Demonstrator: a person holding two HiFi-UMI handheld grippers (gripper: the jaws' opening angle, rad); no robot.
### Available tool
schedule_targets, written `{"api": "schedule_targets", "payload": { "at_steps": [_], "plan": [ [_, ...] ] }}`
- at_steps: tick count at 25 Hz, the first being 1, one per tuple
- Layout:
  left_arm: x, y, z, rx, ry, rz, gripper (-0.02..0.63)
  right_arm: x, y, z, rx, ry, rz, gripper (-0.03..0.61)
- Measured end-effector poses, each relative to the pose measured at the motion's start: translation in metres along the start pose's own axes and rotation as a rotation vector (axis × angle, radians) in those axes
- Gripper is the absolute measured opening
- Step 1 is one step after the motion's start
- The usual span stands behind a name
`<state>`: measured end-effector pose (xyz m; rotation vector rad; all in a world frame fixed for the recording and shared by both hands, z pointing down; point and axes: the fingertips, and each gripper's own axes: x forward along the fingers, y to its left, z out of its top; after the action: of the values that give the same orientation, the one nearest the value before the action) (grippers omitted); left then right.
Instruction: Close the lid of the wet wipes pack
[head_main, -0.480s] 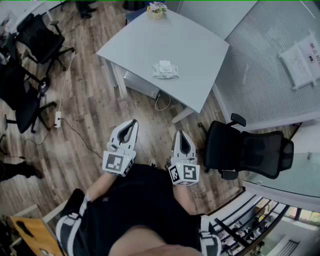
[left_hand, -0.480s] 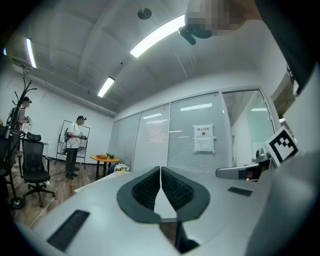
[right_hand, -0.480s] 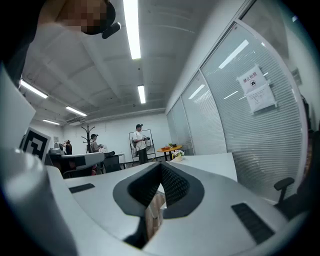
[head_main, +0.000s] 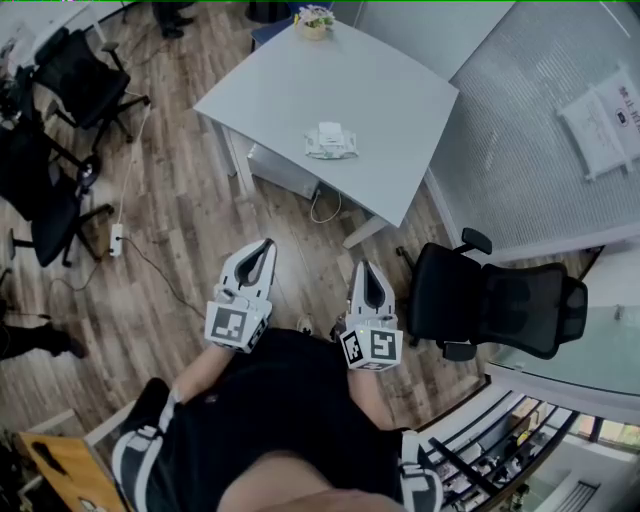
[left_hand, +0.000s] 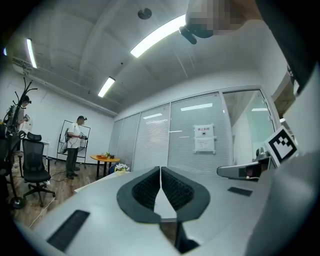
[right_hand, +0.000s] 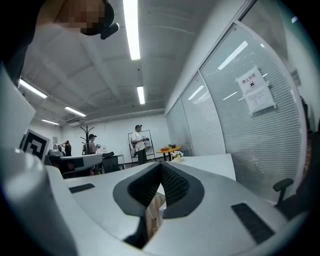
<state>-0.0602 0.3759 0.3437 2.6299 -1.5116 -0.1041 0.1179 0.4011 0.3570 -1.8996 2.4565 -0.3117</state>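
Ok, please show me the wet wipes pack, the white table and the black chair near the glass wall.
wet wipes pack (head_main: 330, 141), head view, middle of its top
white table (head_main: 300, 85), head view, bare part of the tabletop
black chair (head_main: 447, 295), head view, its seat

Holding left gripper (head_main: 267, 244) and right gripper (head_main: 363, 268) side by side just ahead of the torso (head_main: 290, 400), apart from each other, pointing forward and roughly level. Clamping nothing: jaws closed tip to tip on both, empty between the pads.
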Motion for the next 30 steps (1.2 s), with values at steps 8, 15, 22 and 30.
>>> {"api": "schedule_targets", "payload": {
  "at_steps": [8, 15, 22, 30],
  "plan": [
    [-0.004, 0.004, 0.002, -0.005, -0.001, 0.003, 0.028, 0.0, 0.002, 0.009, 0.025, -0.048, -0.007, 0.062],
    [-0.012, 0.026, 0.001, -0.015, 0.005, -0.002, 0.028, 0.018, 0.015, -0.012, 0.022, 0.012, -0.02, 0.183],
    [-0.021, 0.062, -0.007, -0.017, 0.054, -0.046, 0.028, 0.038, 0.042, -0.013, 0.026, 0.002, -0.062, 0.183],
    [-0.013, 0.096, -0.021, -0.029, 0.083, -0.077, 0.028, 0.068, 0.055, -0.021, 0.027, 0.005, -0.083, 0.183]
  ]
}}
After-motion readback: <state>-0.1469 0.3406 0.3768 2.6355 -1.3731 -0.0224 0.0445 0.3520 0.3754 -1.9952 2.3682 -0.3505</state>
